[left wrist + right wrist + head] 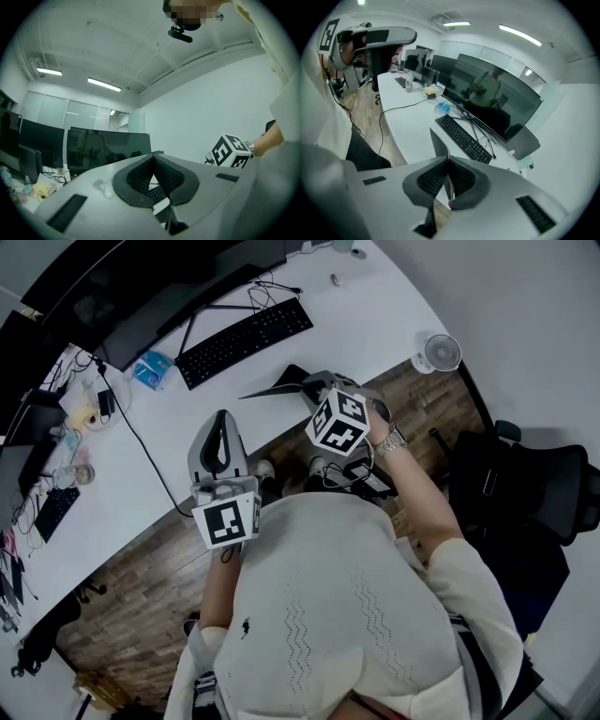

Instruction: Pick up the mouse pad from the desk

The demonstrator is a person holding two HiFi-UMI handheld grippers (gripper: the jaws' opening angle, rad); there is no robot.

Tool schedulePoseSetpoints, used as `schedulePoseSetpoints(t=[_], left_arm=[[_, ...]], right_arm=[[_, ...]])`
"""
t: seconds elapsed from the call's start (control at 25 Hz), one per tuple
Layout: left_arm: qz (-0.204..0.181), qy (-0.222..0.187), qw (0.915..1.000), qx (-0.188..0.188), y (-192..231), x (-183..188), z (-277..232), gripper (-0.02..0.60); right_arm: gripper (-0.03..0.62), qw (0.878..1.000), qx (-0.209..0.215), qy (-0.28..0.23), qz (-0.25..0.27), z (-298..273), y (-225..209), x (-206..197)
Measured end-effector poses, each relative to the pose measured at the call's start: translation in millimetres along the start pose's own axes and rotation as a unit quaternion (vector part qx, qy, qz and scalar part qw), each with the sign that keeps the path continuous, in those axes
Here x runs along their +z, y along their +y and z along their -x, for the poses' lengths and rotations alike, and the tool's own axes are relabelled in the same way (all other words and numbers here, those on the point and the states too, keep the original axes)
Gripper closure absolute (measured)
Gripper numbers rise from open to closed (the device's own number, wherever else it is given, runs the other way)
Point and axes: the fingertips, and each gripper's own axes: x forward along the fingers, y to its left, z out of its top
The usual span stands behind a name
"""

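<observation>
Mouse pad: a thin dark sheet, pinched at one end between the jaws of the right gripper. In the right gripper view the pad stands on edge rather than lying flat, rising out of the closed jaws toward the desk. Whether its lower edge touches the desk surface cannot be determined.

Desk: long, white, with a near edge running diagonally from lower left to upper right. The pad sits over the strip just inside this edge. Bare white surface lies around it on the left and right.

Wooden floor: borders the near desk edge; the person stands on it.

Monitor: wide, dark, along the far side of the desk.

Office chair: black, to the person's right, well apart from the desk edge.

Keyboard: black, between monitor and pad, near the pad but not touching it.

Left gripper: held over the near desk edge, left of the pad and apart from it. Its own view shows the jaws pressed together at the tips with nothing between them.

Black cable: crosses the desk and drops over the near edge, left of the left gripper.

Blue packet: just beside the keyboard's left end.
</observation>
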Motion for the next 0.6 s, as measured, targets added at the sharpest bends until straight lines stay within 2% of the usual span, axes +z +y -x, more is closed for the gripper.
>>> schedulePoseSetpoints(t=[0.6], left_arm=[[0.001,-0.001,1.0,0.005,2,1,-2,0.568]], right_arm=[[0.582,0.996,-0.014,-0.032,-0.08,10,-14,7]])
